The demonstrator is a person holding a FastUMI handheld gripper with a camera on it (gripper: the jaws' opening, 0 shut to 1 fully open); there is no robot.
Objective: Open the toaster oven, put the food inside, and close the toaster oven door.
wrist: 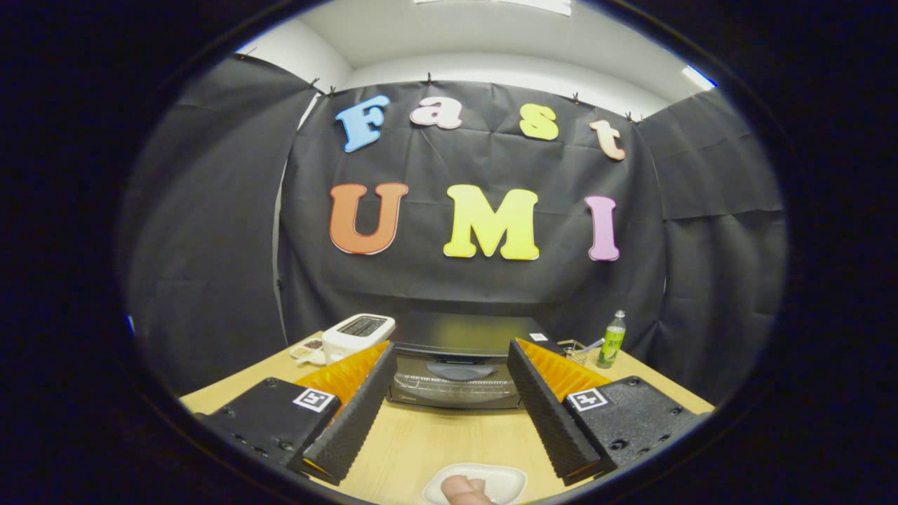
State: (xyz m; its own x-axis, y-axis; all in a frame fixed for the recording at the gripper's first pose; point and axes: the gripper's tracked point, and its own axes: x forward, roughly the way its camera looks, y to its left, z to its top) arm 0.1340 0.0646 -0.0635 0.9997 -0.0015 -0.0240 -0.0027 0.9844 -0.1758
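Desk (449, 435): pale wood grain, light tan. Toaster oven (454, 365): black body, dark glass door with faint pale lines across it. Toaster (358, 335) to its left: white, dark slots on top. Bottle (612, 341) to the right: green, white cap. Plate (491, 480) nearest the camera: white; food (463, 489) on it: pinkish-tan. Claw (449, 414) mounts: black-and-white square markers.

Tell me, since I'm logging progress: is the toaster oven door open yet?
No: the toaster oven door stands upright and shut beyond the open, empty jaws of the gripper.
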